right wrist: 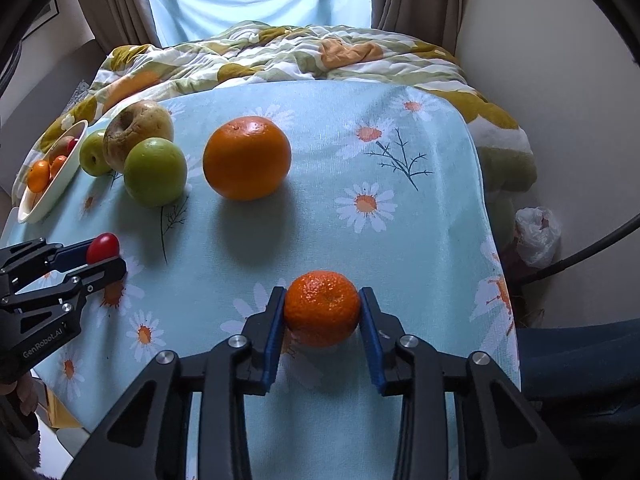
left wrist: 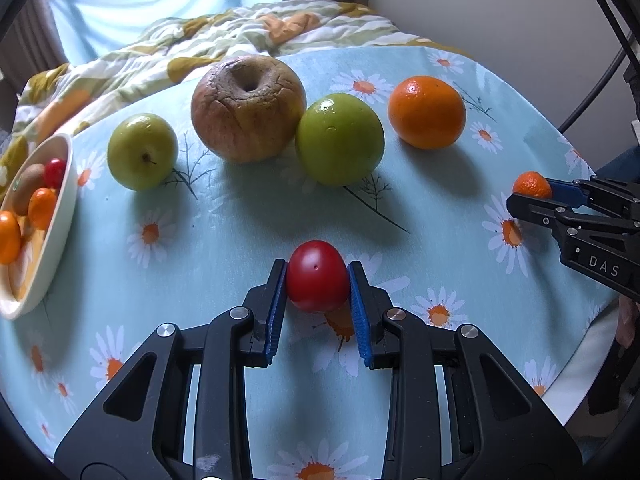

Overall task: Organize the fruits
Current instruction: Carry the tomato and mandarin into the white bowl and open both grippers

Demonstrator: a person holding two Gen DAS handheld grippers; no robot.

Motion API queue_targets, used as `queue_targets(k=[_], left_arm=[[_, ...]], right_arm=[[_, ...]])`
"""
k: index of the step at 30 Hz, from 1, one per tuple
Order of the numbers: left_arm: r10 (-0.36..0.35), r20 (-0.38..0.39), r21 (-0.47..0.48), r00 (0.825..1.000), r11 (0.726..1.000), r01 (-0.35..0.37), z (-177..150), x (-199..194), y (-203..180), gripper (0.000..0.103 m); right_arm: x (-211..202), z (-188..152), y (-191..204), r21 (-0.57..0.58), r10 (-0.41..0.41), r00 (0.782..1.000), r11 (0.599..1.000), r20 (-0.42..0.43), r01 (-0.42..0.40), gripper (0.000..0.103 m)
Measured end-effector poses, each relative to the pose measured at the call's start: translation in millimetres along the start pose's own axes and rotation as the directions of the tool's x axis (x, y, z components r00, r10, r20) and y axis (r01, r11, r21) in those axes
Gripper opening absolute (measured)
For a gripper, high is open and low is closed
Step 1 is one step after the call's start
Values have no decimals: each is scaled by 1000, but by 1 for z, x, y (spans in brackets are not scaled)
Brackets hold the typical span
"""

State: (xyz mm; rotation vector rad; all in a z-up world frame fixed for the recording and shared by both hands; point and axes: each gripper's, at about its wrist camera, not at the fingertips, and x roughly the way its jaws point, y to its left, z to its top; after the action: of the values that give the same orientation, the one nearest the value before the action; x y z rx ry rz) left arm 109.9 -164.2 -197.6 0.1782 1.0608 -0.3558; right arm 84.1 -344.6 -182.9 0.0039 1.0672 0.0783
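Left wrist view: left gripper [left wrist: 317,286], blue pads pressed to both sides of a small red tomato [left wrist: 316,280] sitting on the daisy-print tablecloth [left wrist: 224,248]. Behind it, in a row across the cloth: small green apple [left wrist: 142,151]; large brown wrinkled apple [left wrist: 247,108], touching or just beside a larger green apple [left wrist: 340,139]; large orange [left wrist: 426,112], standing apart to the right. At the left edge, a cream bowl [left wrist: 66,204] holding small orange fruits, a red one and a brown one. At the right edge, the right gripper [left wrist: 534,196] with a small mandarin [left wrist: 532,185] at its tips. Right wrist view: right gripper [right wrist: 322,312], jaws closed narrow on the mandarin [right wrist: 322,308], both pads against its peel; the fruit rests on the cloth near the table's near edge. Left gripper [right wrist: 105,258] at far left, clamped on the tomato [right wrist: 103,247]. Patterned quilt [right wrist: 280,54] and curtained window beyond the table.
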Motion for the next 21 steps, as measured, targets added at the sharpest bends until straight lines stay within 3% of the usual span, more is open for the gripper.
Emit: queue_targets(k=[13,21], left_arm=[[10,79,-57,997,998,-5,3,-50,12,36],[19,124,-83,992,997,-9,1,-98,46,36]], right_arm=[[-33,8,25,-49,40,998,998,46,-37,33],[-61,25,62,-67,71,995,996,74,-66,33]])
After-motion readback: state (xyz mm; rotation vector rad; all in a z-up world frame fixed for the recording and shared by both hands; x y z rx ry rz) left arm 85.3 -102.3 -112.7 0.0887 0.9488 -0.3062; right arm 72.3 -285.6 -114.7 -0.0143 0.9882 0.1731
